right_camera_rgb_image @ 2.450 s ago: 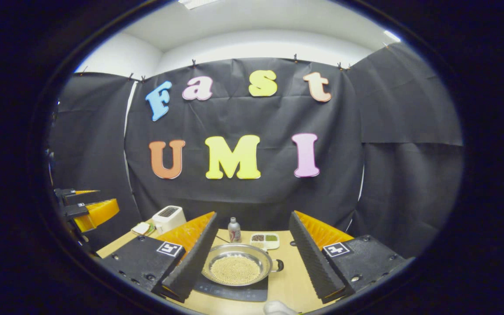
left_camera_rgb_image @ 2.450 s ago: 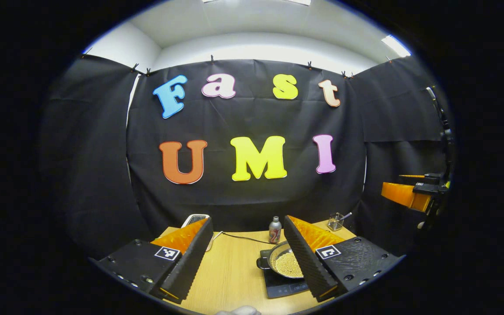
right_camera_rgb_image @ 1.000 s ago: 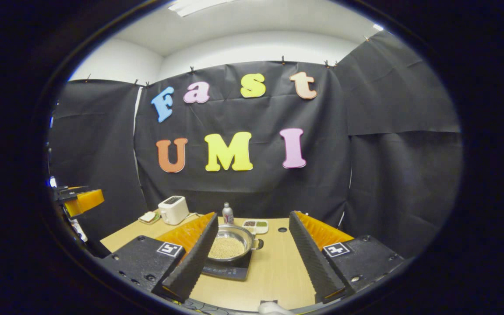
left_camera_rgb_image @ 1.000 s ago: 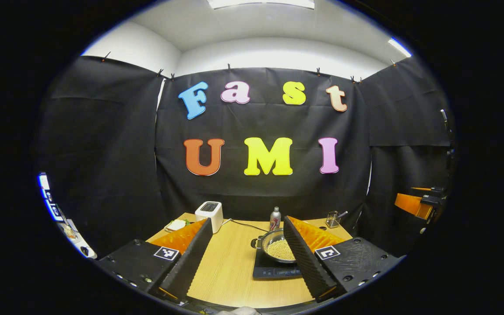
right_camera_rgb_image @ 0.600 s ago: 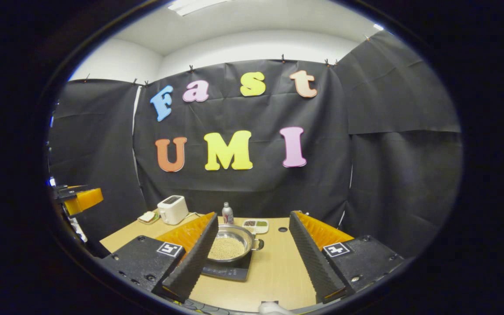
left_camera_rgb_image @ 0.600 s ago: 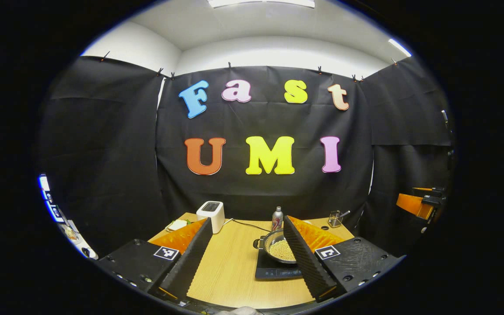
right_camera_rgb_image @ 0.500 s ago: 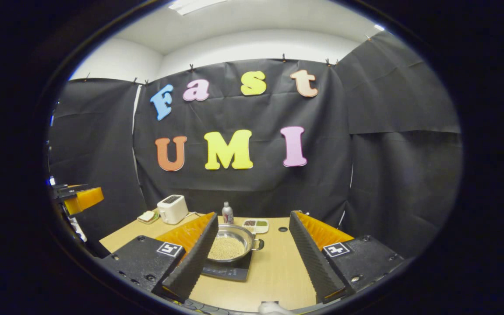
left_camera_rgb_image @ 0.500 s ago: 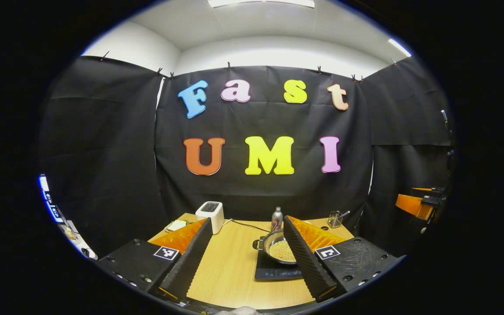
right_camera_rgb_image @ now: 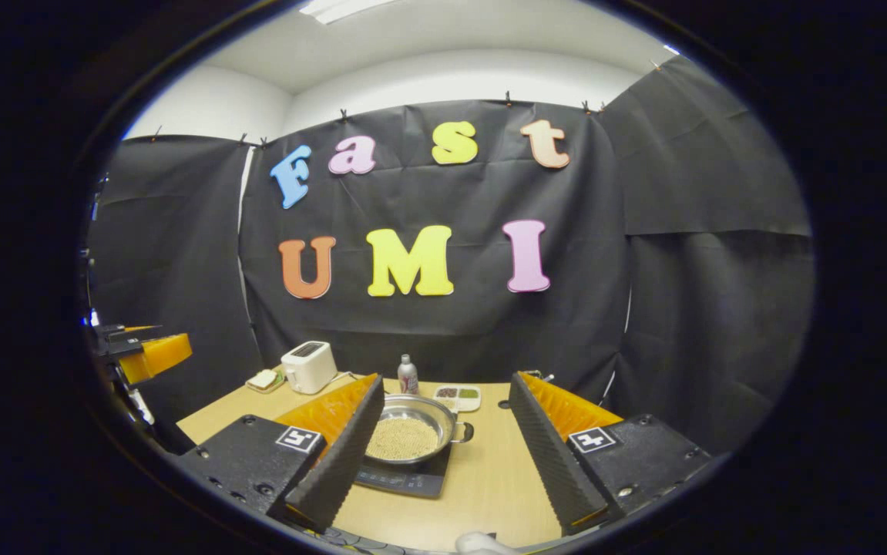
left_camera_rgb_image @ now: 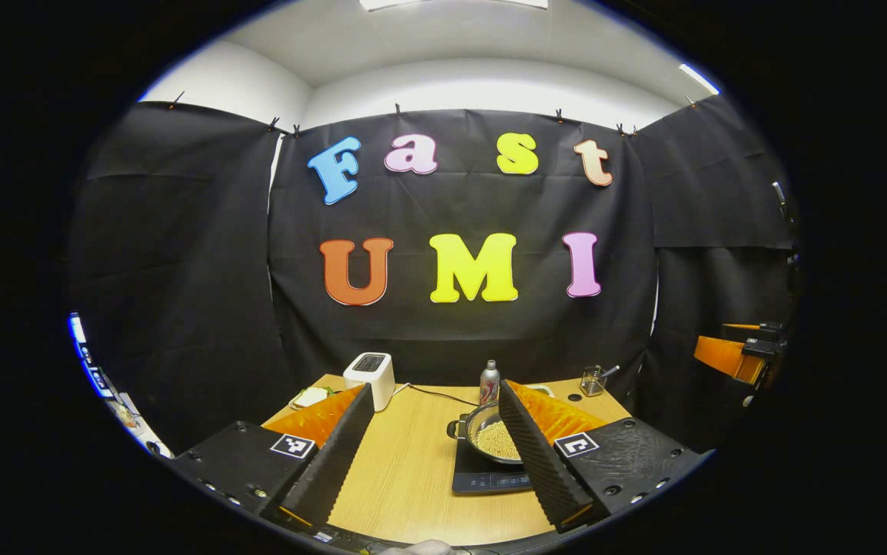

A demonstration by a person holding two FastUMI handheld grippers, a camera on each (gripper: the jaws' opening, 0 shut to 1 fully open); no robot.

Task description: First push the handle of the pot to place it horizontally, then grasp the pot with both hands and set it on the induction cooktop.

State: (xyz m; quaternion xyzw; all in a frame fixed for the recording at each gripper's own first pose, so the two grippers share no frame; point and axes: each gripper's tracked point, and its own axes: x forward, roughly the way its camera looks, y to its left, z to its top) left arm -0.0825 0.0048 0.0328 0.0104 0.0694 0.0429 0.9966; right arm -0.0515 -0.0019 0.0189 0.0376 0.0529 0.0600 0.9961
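A steel pot full of small pale beads sits on the black induction cooktop on the wooden table. One short handle sticks out to its right. In the left gripper view the pot stands on the cooktop with its left handle showing, the rest hidden by a finger. My left gripper is open, well back from the pot. My right gripper is open too, held back over the table's near edge. The other gripper shows far right, and the other gripper shows far left.
A white toaster and a plate of food stand at the back left. A small bottle stands behind the pot, with a cable running to the toaster side. A divided dish and a glass holder sit at the back right.
Both grippers have drawn back and away from the pot, which stays on the cooktop and looks smaller now. Both stayed open.
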